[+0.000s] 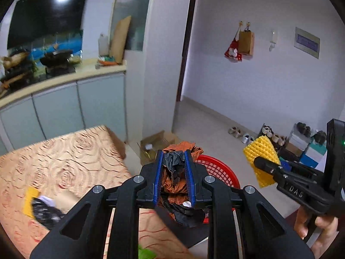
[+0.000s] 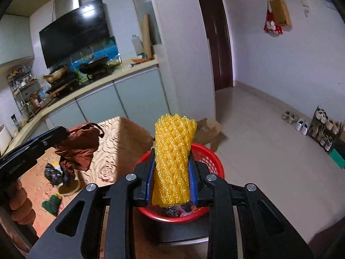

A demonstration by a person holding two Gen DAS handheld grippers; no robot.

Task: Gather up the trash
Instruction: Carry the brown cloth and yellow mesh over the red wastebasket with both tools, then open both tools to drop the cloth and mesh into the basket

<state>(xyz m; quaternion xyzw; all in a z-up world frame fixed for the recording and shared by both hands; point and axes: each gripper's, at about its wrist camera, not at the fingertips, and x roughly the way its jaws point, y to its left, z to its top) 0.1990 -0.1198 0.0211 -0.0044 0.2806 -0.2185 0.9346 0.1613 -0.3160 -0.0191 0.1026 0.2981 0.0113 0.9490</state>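
A: We have both hands loaded. Our left gripper is clenched on a crumpled bundle of brown and black plastic bags, and our right gripper grips a yellow foam net sleeve between its blue pads.

B: And the red basket?

A: It stands just beyond the table edge, low, on a dark stool or box; we cannot tell which. The net sleeve is above it, the bag bundle above its left rim.

B: What may go wrong if we let go now?

A: The bags are light and loose. We think a hanging part can catch on the rim or on our pads, so the bundle falls on the floor or back on the patterned tablecloth.

B: And the sleeve?

A: It is springy and stands tall out of the jaws. It may bounce out of the shallow basket. Also our two grippers are near each other, so they could collide.

B: More trash is left?

A: Yes, a black bag and scraps lie on the table.
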